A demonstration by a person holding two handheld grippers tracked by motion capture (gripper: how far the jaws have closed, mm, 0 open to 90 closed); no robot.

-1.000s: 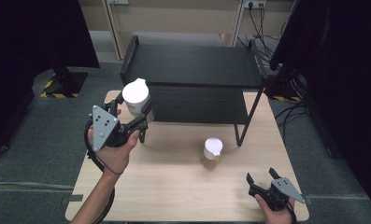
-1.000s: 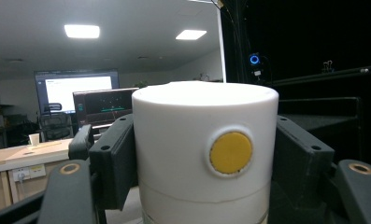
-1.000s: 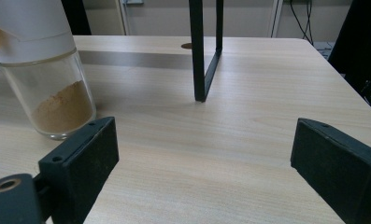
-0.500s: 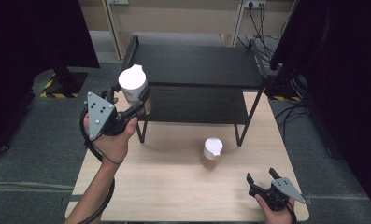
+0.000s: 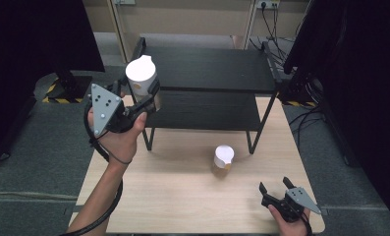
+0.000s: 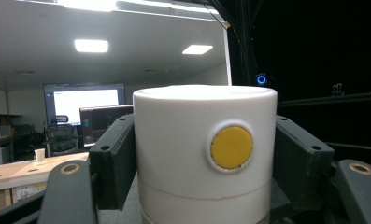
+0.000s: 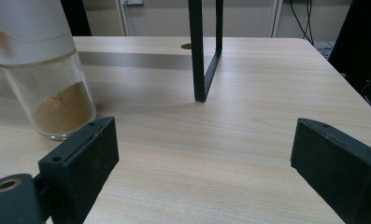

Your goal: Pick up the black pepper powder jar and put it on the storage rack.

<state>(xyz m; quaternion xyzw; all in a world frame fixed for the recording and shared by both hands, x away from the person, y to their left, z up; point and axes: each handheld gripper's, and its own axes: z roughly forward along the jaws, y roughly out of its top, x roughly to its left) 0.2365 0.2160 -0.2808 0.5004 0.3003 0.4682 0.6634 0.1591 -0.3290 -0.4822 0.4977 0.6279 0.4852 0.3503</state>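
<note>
Two white-lidded spice jars: one (image 5: 141,77) raised at the left beside the shelf, one (image 5: 223,157) with brown powder standing on the tabletop (image 5: 182,196). One black two-tier shelf rack (image 5: 207,73) at the far side. Two claws: left claw (image 5: 146,93), right claw (image 5: 276,188).

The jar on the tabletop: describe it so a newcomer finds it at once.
Start at the black two-tier rack on the wooden table. In front of its right legs stands a jar. Unlike the lifted jar, nothing holds it.

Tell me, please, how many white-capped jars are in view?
2: one jar clamped in the left tongs beside the black shelf, the other jar standing on the table.
</note>
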